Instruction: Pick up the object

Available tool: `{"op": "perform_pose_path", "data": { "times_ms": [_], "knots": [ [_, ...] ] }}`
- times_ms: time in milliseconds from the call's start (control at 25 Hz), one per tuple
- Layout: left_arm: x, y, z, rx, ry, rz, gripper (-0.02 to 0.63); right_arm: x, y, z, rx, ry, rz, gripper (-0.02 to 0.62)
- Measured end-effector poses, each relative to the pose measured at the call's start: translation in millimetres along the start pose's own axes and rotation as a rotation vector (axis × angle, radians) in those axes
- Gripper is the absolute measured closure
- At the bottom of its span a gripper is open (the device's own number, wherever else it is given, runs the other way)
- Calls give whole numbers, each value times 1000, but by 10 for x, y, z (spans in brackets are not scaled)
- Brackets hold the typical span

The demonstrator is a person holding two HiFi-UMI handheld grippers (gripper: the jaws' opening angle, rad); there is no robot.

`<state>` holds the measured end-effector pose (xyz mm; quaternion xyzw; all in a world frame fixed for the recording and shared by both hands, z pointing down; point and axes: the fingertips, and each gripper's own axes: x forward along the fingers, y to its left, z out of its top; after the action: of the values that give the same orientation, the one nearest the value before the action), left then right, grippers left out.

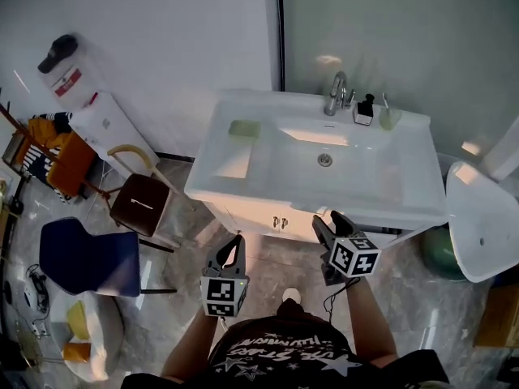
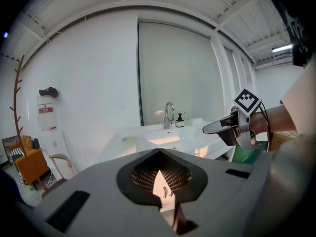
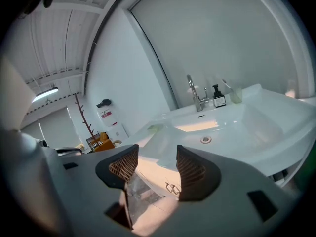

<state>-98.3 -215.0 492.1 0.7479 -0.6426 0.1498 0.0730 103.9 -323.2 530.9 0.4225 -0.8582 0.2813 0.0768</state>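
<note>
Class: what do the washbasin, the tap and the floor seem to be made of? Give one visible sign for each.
Washbasin: probably glazed ceramic; white, smooth, glossy with light reflections.
Tap: polished metal, likely chrome-plated; silvery with bright highlights.
Floor: seemingly polished marble or marble-look tile; grey veining and sheen.

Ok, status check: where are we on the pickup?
Left gripper shut, empty. Right gripper open, empty. Both short of the sink; green pad on its left ledge untouched. No obstacle seen between.
</note>
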Motion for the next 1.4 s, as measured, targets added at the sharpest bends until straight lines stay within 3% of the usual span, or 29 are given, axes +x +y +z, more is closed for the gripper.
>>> {"op": "perform_pose_path", "data": {
  "times_ms": [160, 400, 640, 960, 1400],
  "knots": [
    [219, 64, 48, -75, 5, 56, 591, 343, -76, 156, -20, 31, 62, 353],
    [366, 272, 50, -101, 18, 122, 591, 760, -79, 255, -38, 56, 116, 353],
    [492, 716, 25, -132, 16, 166, 591, 1157, 46, 343, -38, 45, 106, 385],
    [1279, 1470, 120, -141, 23, 142, 591, 1938, 4, 634, -31, 62, 49, 387],
    [2358, 2436, 296, -125, 39, 48, 591, 3207, 87, 891, -8, 121, -23, 387]
  ]
}}
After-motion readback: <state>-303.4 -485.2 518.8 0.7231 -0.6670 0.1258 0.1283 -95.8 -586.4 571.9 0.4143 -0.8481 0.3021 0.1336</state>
